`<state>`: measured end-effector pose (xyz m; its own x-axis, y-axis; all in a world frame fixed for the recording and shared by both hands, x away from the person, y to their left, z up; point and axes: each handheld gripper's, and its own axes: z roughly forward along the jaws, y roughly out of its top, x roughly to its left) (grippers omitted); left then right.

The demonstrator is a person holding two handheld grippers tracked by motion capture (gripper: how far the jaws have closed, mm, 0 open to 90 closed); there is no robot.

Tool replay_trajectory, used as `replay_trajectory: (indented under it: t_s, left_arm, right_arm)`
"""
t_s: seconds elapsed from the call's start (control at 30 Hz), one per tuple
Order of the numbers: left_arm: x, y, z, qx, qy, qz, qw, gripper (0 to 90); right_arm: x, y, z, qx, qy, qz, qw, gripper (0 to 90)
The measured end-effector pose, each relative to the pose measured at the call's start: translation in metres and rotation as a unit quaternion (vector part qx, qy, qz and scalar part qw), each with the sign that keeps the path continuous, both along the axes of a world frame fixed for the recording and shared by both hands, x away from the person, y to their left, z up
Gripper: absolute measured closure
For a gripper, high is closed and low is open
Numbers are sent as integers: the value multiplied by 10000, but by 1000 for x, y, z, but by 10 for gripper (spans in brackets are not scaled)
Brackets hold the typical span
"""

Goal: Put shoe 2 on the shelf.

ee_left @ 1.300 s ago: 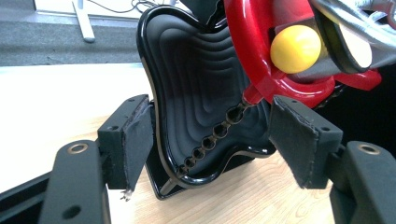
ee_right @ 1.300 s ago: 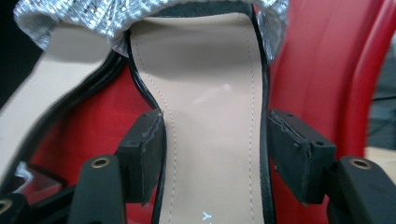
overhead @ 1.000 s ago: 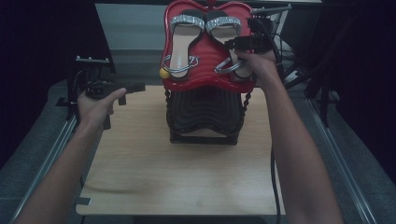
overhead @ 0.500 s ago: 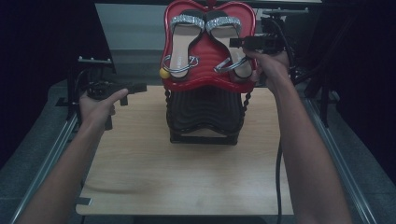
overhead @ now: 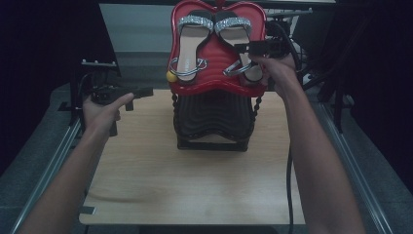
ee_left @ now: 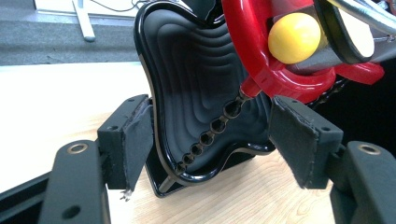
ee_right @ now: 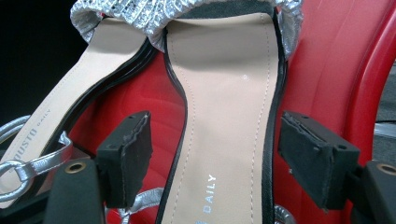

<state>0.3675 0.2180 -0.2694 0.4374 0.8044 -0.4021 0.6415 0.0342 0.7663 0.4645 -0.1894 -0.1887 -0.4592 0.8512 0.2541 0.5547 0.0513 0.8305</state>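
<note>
A pair of beige sandals with silver straps lies on a glossy red shell-shaped lid [overhead: 214, 83]: the left sandal [overhead: 190, 46] and the right sandal [overhead: 241, 44]. Under the lid stands a ribbed black shell [overhead: 214, 117] on the wooden table. My right gripper [overhead: 243, 48] is open over the right sandal [ee_right: 224, 116]; its jaws straddle the insole, right gripper [ee_right: 212, 154]. My left gripper [overhead: 142, 91] is open, level with the lid's left edge, pointing at the black shell [ee_left: 196, 93], left gripper [ee_left: 215, 135]. A yellow ball [ee_left: 294, 37] sits at the lid's left rim.
The wooden tabletop [overhead: 195, 185] runs from the shell to the front edge. Metal rails [overhead: 53, 156] line both sides. Dark equipment and cables [overhead: 292, 44] crowd the back right. A beaded chain [ee_left: 219, 121] hangs from the red lid.
My right hand has shifted slightly beside the right sandal, the forearm swinging outward. The left gripper has edged a little right, toward the shell.
</note>
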Motion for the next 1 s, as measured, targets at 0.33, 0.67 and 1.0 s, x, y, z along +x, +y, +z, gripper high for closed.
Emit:
replay_trajectory:
  t_s: [0.33, 0.67, 1.0]
  left_arm:
    - [0, 0, 0, -34, -29, 23, 10000, 307]
    - [1, -5, -2, -52, -64, 7, 10000, 307]
    - [1, -8, -4, -36, -63, 4, 10000, 306]
  right_arm:
    - [-13, -16, 9, 190, -188, -16, 9996, 261]
    - [-37, -57, 5, 494, -314, 23, 9983, 262]
    - [-59, -99, -15, 605, -426, 97, 9972, 284]
